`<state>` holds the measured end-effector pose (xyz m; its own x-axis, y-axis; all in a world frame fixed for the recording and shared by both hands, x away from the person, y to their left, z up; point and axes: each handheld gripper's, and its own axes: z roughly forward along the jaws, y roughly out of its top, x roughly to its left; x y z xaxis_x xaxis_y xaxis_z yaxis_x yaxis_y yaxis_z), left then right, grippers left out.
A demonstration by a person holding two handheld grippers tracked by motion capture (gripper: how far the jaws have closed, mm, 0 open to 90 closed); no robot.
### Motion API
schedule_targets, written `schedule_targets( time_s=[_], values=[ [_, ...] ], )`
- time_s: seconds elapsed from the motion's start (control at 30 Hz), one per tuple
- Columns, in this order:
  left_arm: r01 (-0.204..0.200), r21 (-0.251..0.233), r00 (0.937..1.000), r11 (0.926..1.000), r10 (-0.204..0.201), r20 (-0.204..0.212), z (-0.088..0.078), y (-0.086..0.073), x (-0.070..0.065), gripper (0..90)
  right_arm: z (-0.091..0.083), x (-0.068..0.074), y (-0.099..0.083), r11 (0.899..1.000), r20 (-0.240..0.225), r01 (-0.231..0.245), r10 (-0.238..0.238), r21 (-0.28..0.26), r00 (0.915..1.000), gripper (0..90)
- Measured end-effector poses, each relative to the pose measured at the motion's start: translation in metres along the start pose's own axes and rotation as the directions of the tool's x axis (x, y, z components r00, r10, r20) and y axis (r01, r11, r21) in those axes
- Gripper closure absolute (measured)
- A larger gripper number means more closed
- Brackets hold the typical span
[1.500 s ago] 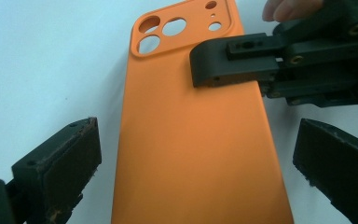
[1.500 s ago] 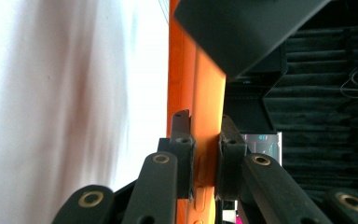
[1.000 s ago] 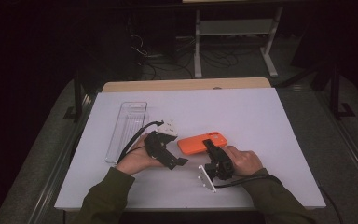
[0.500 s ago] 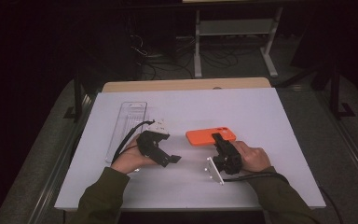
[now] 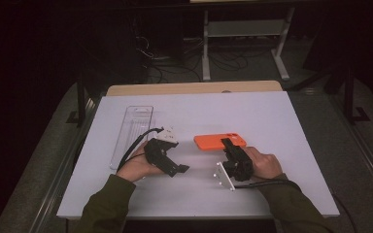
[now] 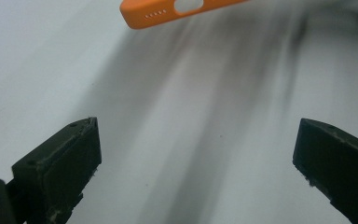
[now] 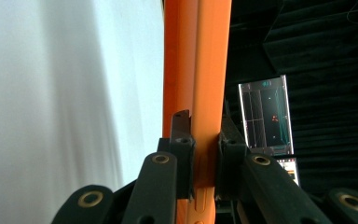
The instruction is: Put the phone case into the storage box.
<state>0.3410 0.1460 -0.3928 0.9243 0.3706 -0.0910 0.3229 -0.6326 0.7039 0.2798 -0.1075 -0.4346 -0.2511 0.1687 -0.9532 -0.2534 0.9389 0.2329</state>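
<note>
An orange phone case (image 5: pixel 213 141) lies level over the middle of the white tabletop (image 5: pixel 272 116). My right gripper (image 5: pixel 227 144) reaches onto it from the near side, held in the person's right hand. In the right gripper view the black jaws of the right gripper (image 7: pixel 204 126) are shut on the edge of the case (image 7: pixel 198 56). My left gripper (image 5: pixel 176 158) sits in the left hand, a short way left of the case. The left gripper (image 6: pixel 198 128) has its jaws wide open with bare table between them, and the end of the case (image 6: pixel 182 8) lies ahead of them.
A clear plastic package (image 5: pixel 132 127) lies flat at the left of the tabletop, beyond the left hand. A wooden strip (image 5: pixel 189 88) borders the far edge. Metal stand legs (image 5: pixel 245 34) and cables are on the dark floor behind. A lit screen (image 7: pixel 265 114) stands far off.
The left gripper has drawn back to the left, away from the case's end. The right gripper and the case have shifted slightly to the right, and the case now lies more level.
</note>
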Motion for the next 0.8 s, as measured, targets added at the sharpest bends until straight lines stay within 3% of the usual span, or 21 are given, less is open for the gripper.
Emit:
schedule_targets(
  time_s=[0.8],
  values=[
    [-0.01,-0.002,0.9999,0.9999,0.01,-0.01,-0.0021,0.0011,0.0017,0.9,-0.0011,-0.0074,-0.0005,0.994,-0.044,-0.104,0.105,0.013,0.9935,78.8]
  ],
)
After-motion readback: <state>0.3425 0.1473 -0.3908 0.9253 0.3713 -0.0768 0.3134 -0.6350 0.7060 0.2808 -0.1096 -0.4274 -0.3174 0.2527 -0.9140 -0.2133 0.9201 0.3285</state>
